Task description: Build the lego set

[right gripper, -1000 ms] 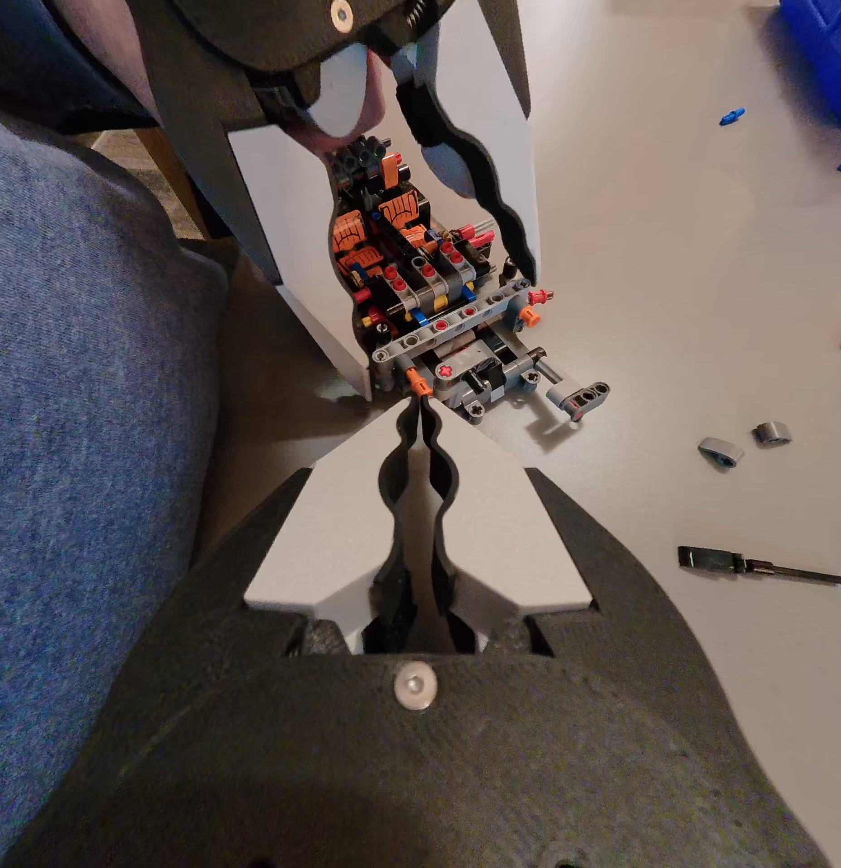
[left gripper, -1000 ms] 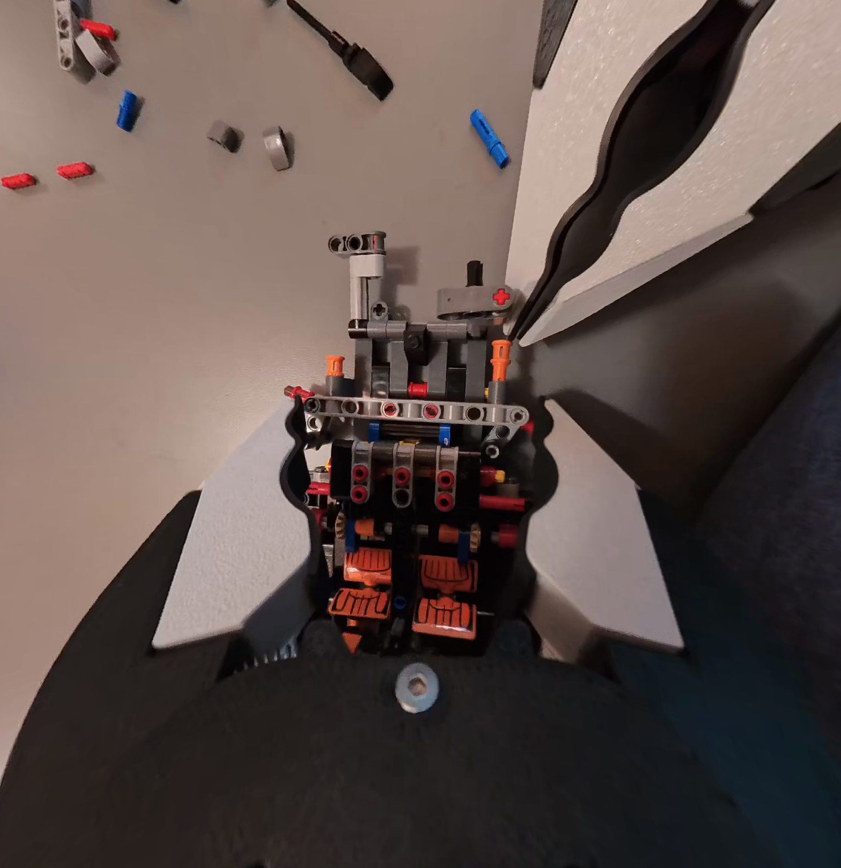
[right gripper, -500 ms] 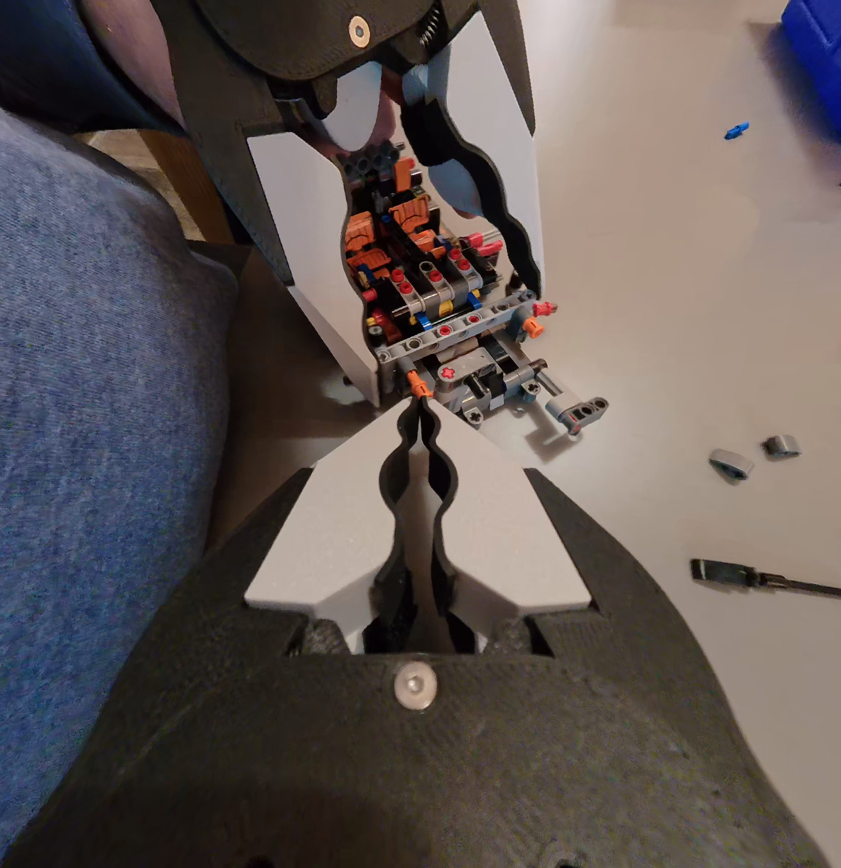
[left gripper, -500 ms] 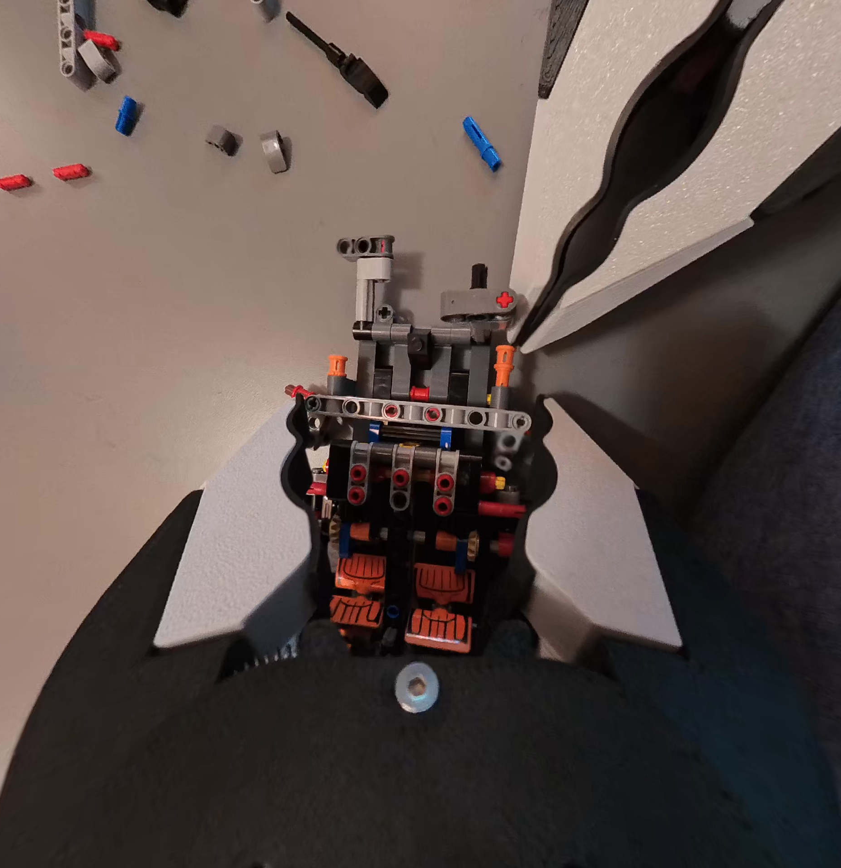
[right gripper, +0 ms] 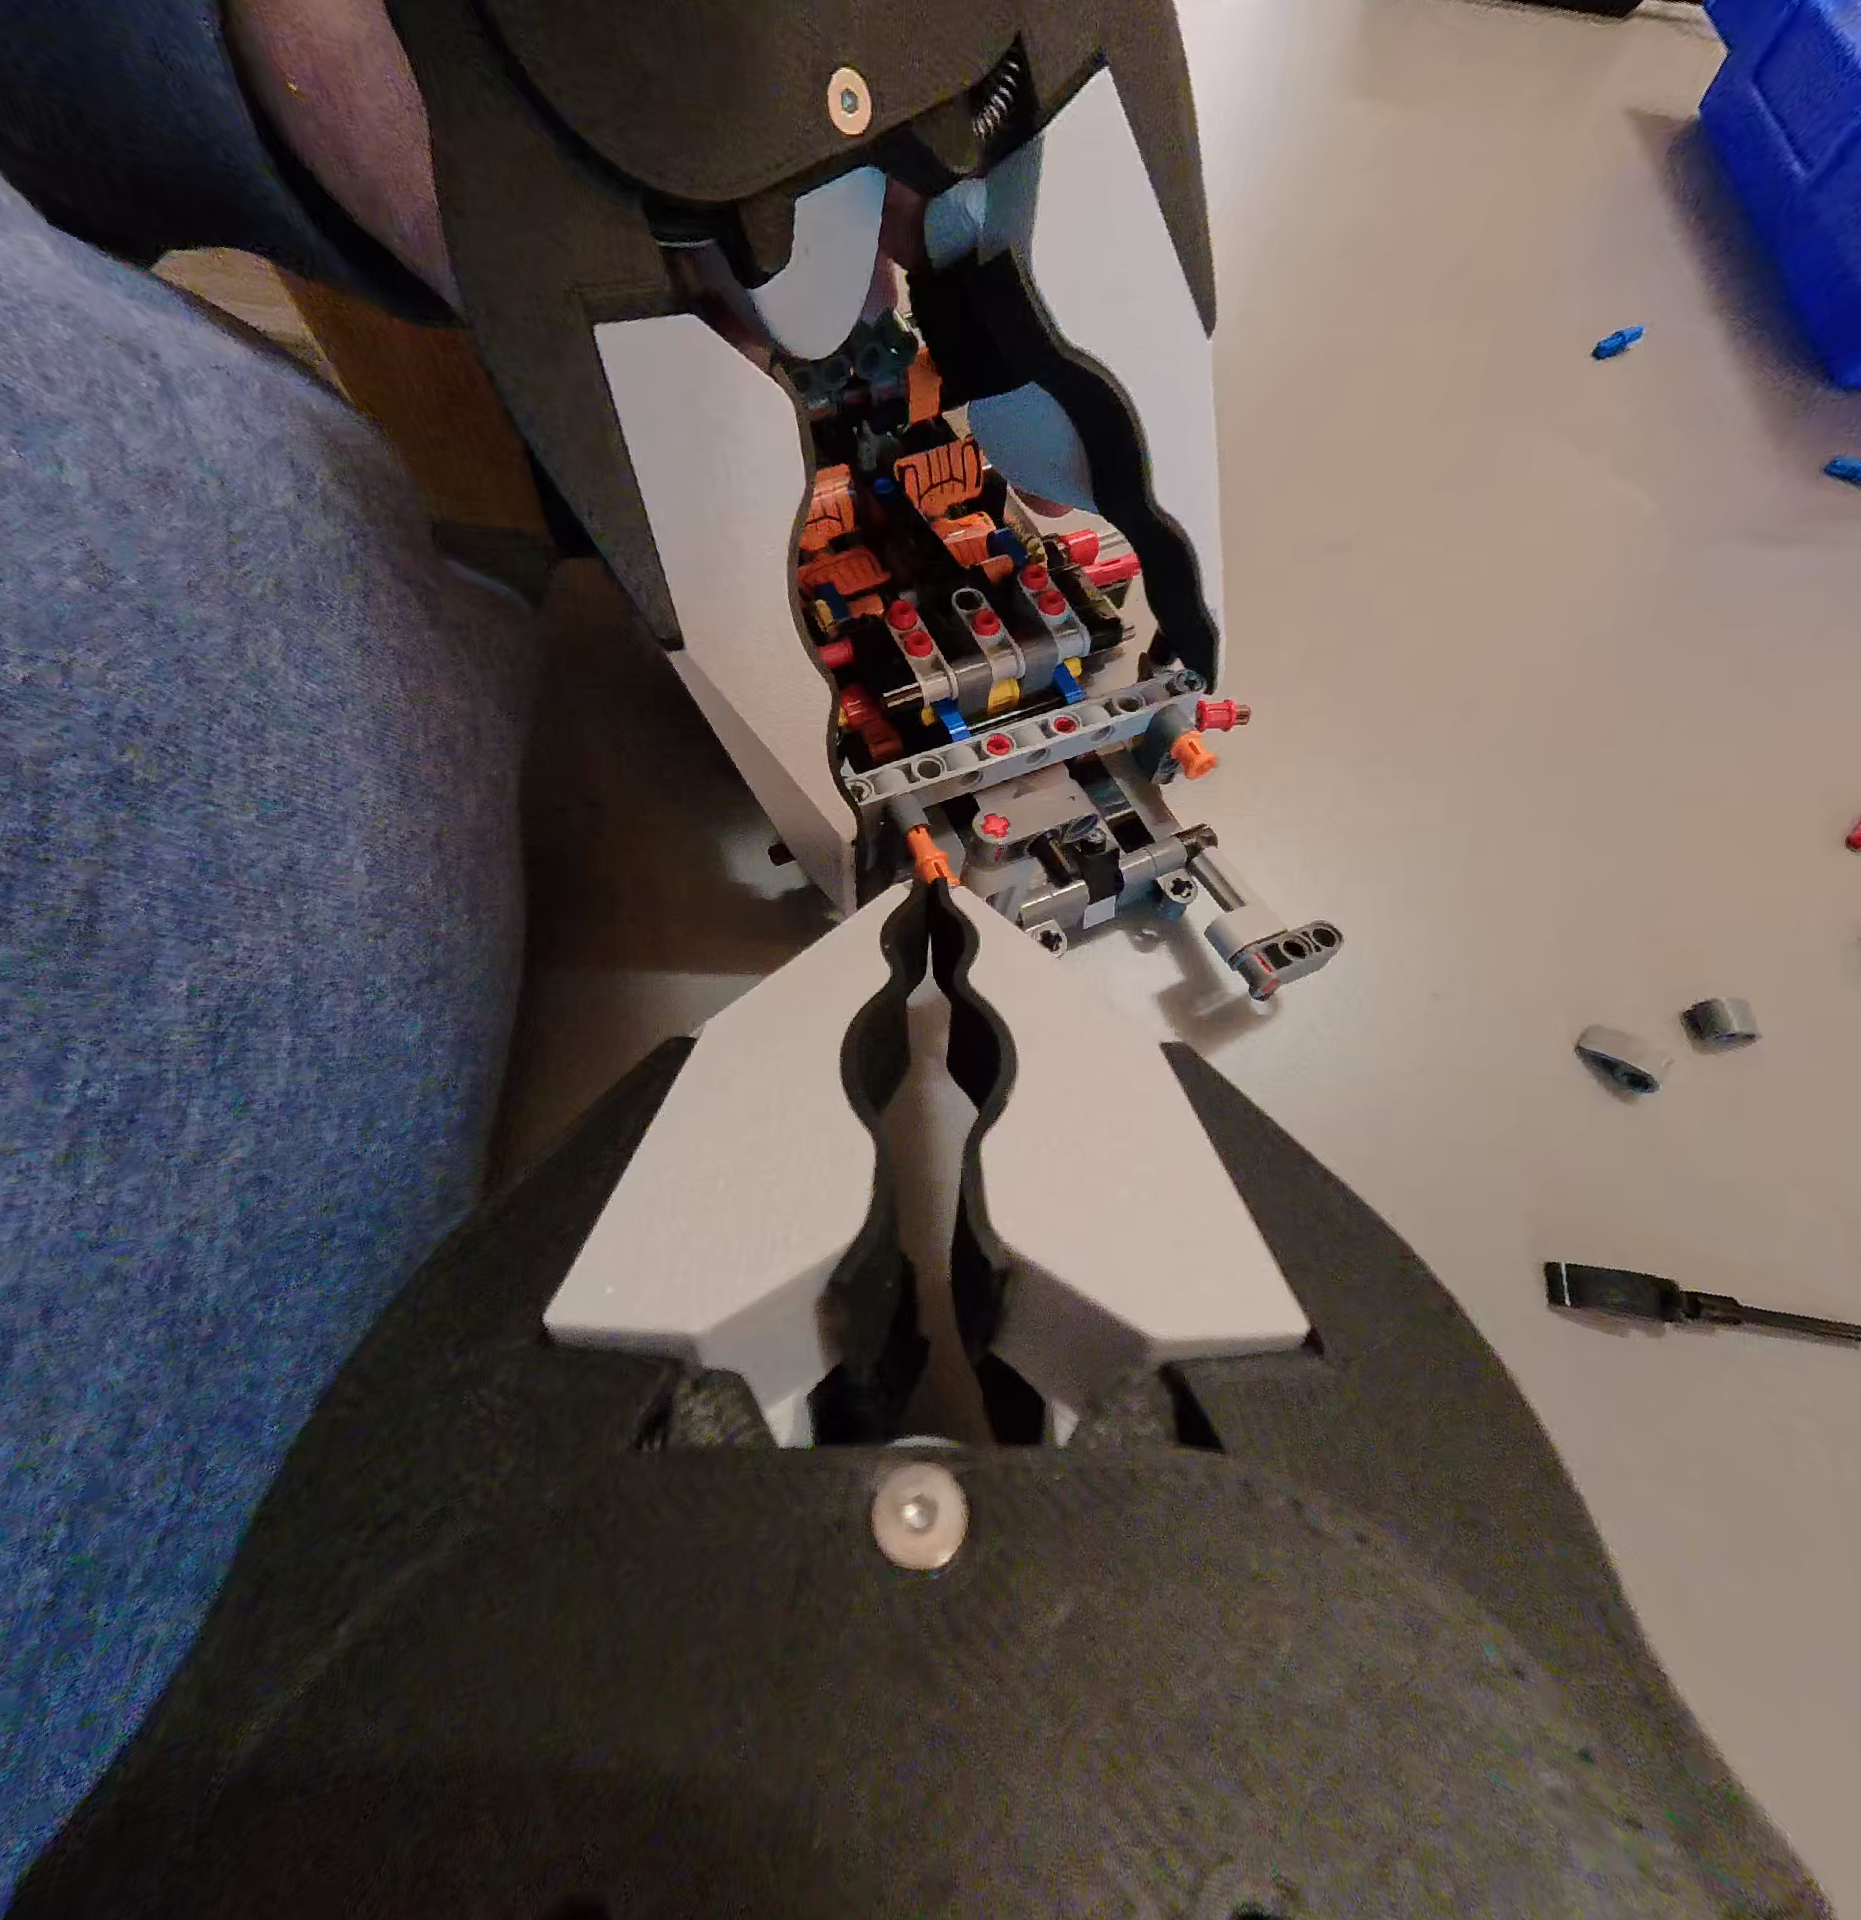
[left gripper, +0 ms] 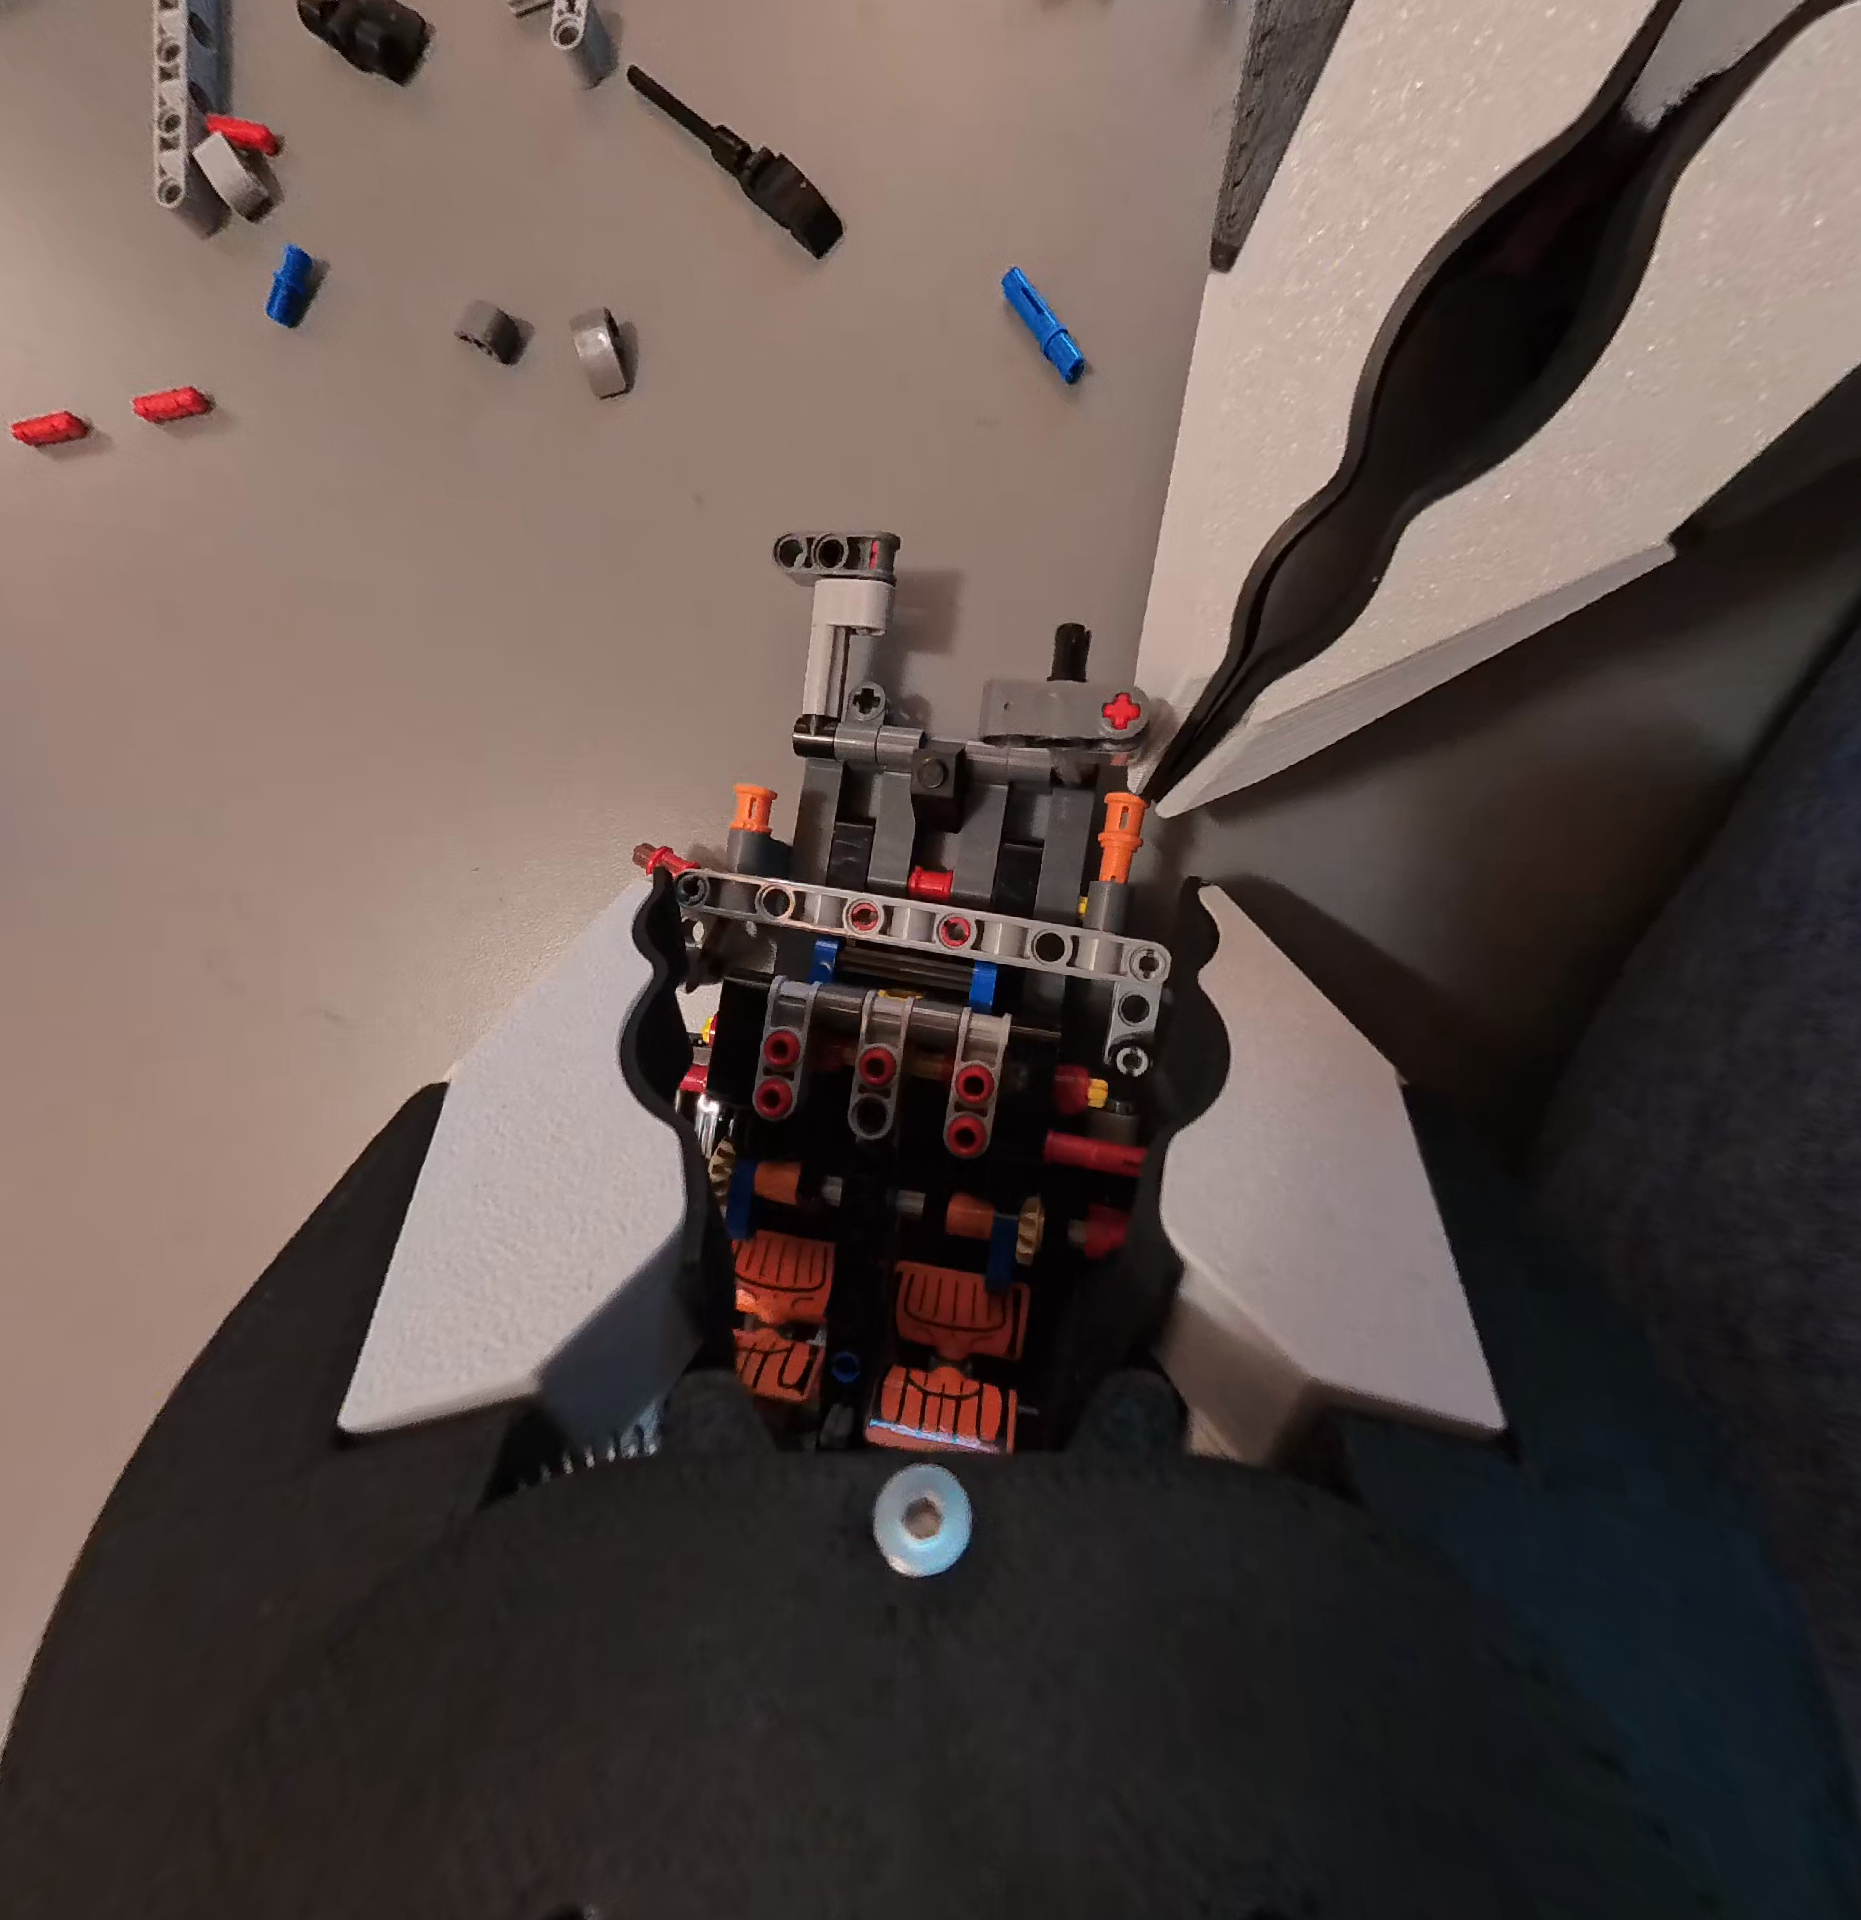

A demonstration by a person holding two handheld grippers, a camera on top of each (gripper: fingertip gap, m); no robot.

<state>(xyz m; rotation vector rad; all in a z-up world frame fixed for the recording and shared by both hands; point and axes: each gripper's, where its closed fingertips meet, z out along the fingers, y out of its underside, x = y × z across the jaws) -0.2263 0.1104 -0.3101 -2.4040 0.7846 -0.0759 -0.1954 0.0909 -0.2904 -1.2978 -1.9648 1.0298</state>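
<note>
Left claw (left gripper: 921,997) clamping lego model (left gripper: 936,1039), right claw (right gripper: 931,902) pinching orange pin (right gripper: 924,854), loose pieces (left gripper: 599,351) nearby

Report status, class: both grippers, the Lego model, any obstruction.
Left gripper shut on Lego model. Right gripper shut, tips at orange pin. Loose parts lie clear.

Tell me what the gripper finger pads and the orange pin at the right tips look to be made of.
Finger pads: seemingly soft black foam or rubber, matte, with a wavy cut edge, set on grainy grey plastic fingers that look printed. Orange pin on the lego model: hard moulded plastic, smooth, slightly glossy.
</note>
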